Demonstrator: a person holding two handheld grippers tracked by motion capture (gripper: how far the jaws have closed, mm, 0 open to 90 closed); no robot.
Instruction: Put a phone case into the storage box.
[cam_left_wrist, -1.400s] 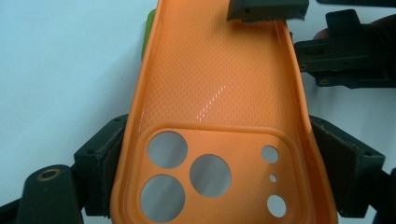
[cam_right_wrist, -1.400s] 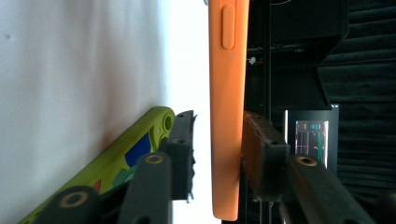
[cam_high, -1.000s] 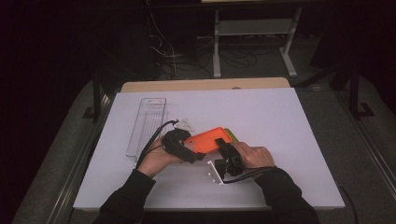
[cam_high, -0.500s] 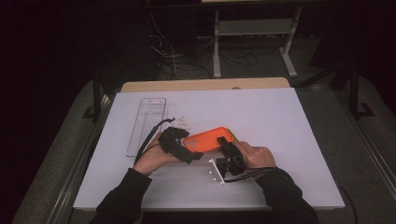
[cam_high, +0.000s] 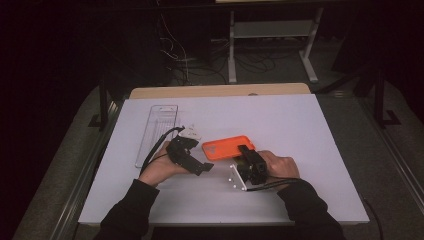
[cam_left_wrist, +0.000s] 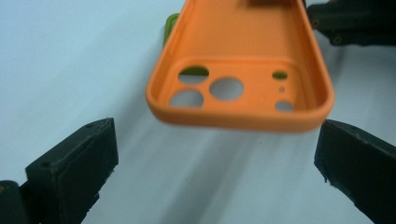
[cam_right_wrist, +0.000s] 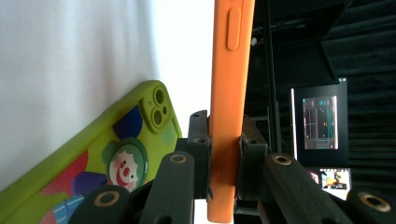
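An orange phone case (cam_high: 227, 147) hangs just above the white table, hollow side up, camera holes (cam_left_wrist: 226, 88) toward my left gripper. My right gripper (cam_right_wrist: 224, 126) is shut on its side wall (cam_right_wrist: 231, 70), seen edge-on. My left gripper (cam_left_wrist: 218, 136) is open. Its jaws have just been opening, and the pads (cam_left_wrist: 81, 158) stand wide of the case's near end without touching it. A lime-green phone case with a clown picture (cam_right_wrist: 135, 140) lies on the table under the orange one, and its corner (cam_left_wrist: 169, 28) peeks out. In the high view, the left gripper (cam_high: 204, 157) and right gripper (cam_high: 245, 150) face each other across the case.
A clear plastic tray (cam_high: 157, 132) lies at the left of the white table top (cam_high: 300, 125). A small white object (cam_high: 190, 134) sits beside the left hand. Dark floor, cables and a metal stand (cam_high: 272, 30) are beyond the table's far edge.
My left gripper's jaws have spread apart and come off the orange case's end. The right gripper still grips the case. Both hands have stayed about where they were.
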